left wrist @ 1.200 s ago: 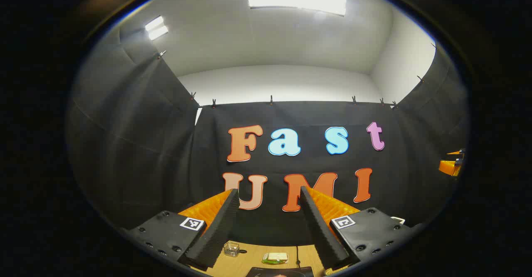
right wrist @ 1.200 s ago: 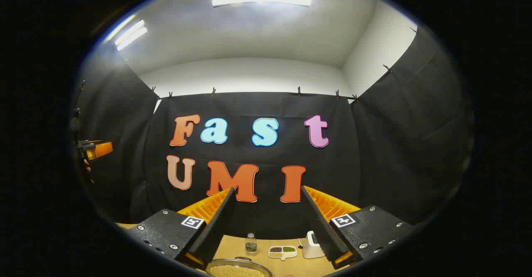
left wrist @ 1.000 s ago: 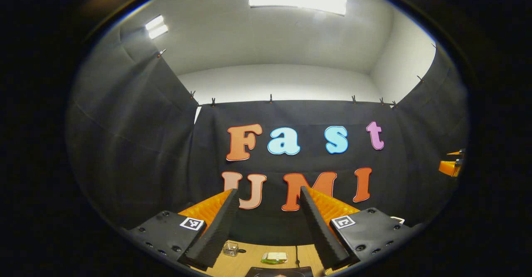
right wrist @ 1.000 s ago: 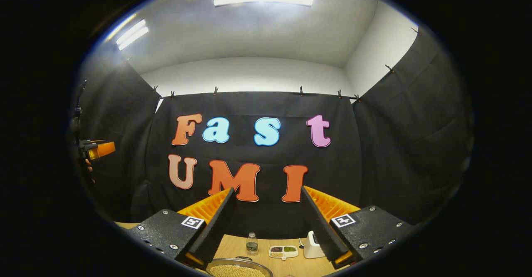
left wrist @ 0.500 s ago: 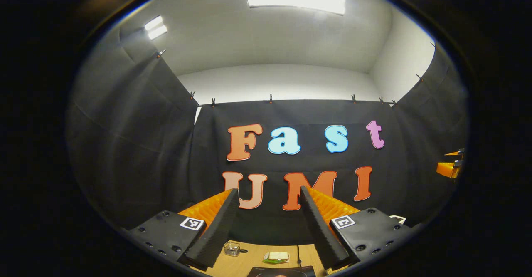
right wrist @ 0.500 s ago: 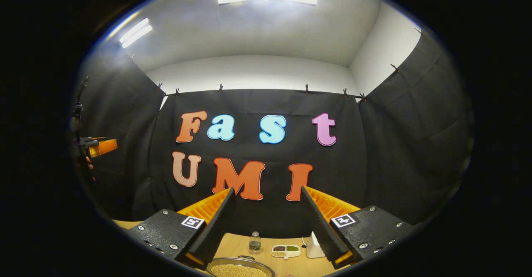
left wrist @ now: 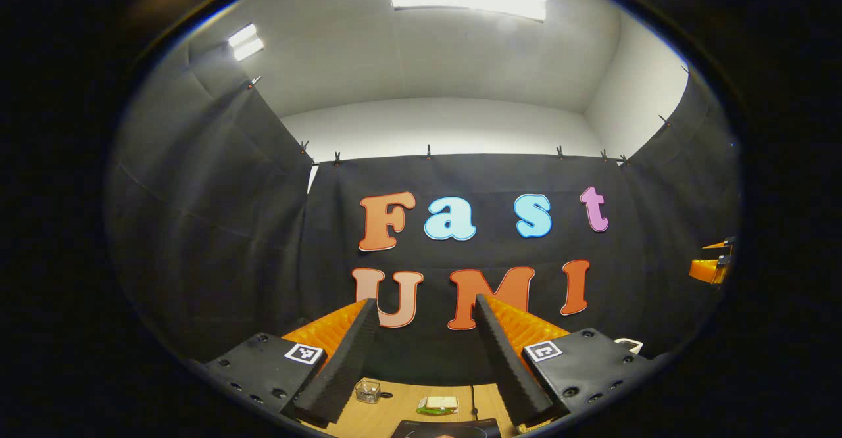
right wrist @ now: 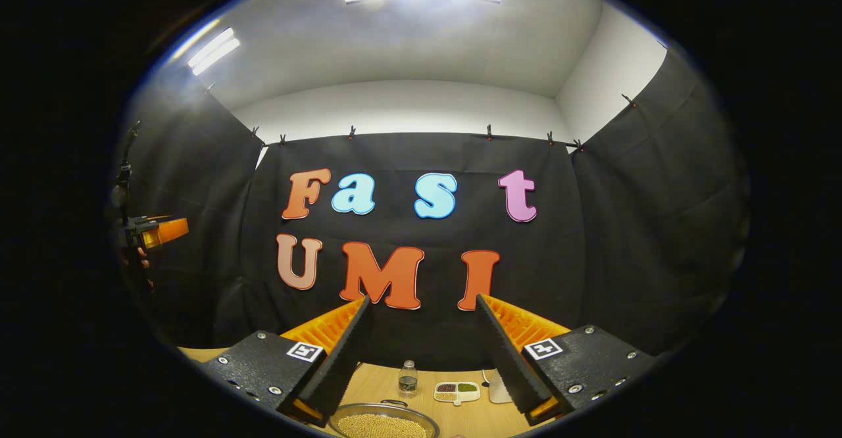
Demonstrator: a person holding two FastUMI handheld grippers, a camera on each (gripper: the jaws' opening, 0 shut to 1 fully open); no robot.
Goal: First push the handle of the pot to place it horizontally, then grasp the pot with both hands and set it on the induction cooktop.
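Both tongs, left (left wrist: 424, 310) and right (right wrist: 421, 306), gape empty above the round metal pot (right wrist: 381, 421) of pale grains.

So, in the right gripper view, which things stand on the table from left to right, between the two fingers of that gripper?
Pot filled with pale grains → small clear bottle → divided dish of beans → white appliance, partly hidden behind the right gripper's finger.
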